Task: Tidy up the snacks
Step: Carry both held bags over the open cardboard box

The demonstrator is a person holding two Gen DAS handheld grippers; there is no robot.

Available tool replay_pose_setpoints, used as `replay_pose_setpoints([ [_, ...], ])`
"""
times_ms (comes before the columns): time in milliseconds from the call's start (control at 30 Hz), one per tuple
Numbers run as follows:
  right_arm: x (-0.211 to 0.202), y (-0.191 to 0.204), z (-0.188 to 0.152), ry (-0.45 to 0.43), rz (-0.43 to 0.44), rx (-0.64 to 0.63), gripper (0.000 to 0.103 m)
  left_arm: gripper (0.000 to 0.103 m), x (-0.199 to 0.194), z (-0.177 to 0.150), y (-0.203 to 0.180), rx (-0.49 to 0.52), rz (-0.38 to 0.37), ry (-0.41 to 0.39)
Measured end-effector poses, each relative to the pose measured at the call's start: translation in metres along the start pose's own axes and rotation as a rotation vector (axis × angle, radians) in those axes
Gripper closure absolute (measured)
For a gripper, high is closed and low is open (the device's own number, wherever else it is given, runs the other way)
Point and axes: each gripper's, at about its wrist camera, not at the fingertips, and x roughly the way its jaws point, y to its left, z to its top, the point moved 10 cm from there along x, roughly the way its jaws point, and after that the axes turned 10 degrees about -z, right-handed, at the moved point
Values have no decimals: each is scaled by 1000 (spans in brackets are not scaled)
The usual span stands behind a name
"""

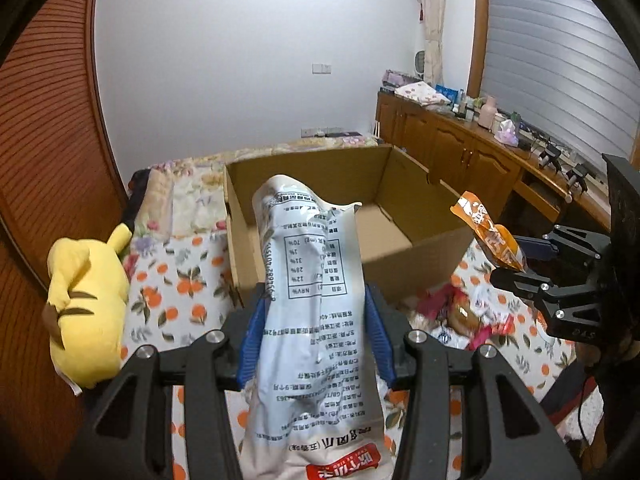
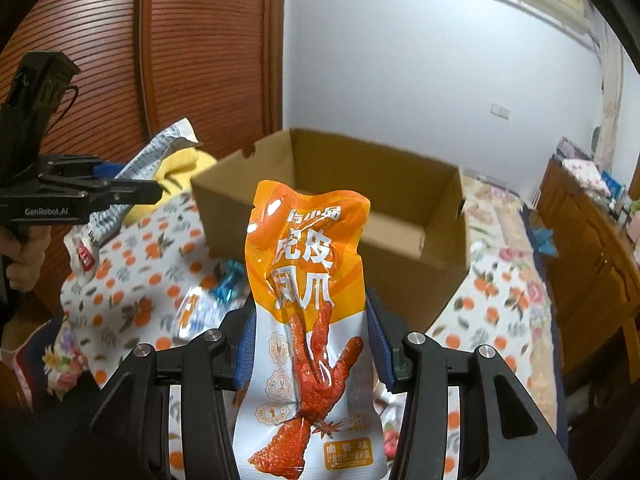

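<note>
Fingers (image 1: 256,340) of the left gripper (image 1: 316,344) pinch a pale grey-white foil snack pouch with black printed text (image 1: 308,300), lifted above the orange-patterned bedsheet (image 1: 176,280). At far left lies a yellow plush toy (image 1: 84,308). Ahead stands an open brown cardboard box (image 1: 400,184), empty as far as visible. Further right, the right gripper (image 2: 312,344) clamps an orange-and-white chicken-feet snack pouch (image 2: 308,312), also raised near the box. More loose snack packets (image 1: 460,316) lie on the bed before the box.

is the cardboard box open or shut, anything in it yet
Open: the cardboard box has no lid or closed flaps on top, and the visible part of its floor is bare. Its near corner is hidden.
</note>
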Motion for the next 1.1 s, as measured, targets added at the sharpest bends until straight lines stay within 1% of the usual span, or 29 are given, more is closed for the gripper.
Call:
replay_pose_setpoints([
  [200, 10, -13, 31, -20, -21, 7, 55, 57, 9, 25, 3, 15, -6, -10],
  [333, 23, -20, 45, -26, -30, 13, 55, 57, 21, 35, 3, 35, -2, 0],
  [467, 40, -28, 52, -19, -20, 27, 55, 56, 41, 44, 3, 53, 1, 20],
  [633, 71, -38, 58, 14, -17, 54, 55, 56, 65, 50, 4, 38, -14, 48],
  [700, 83, -44, 60, 30, -10, 80, 55, 56, 73, 52, 5, 37, -7, 59],
  [800, 100, -51, 63, 57, -20, 98, 55, 55, 83, 56, 9, 38, 9, 76],
  [867, 109, -56, 66, 71, -30, 113, 55, 53, 89, 58, 11, 35, 19, 80],
  [967, 119, -63, 70, 88, -36, 129, 54, 50, 96, 56, 15, 17, 10, 90],
  [1100, 130, -64, 66, 127, -19, 155, 52, 44, 105, 54, 19, 10, 26, 99],
])
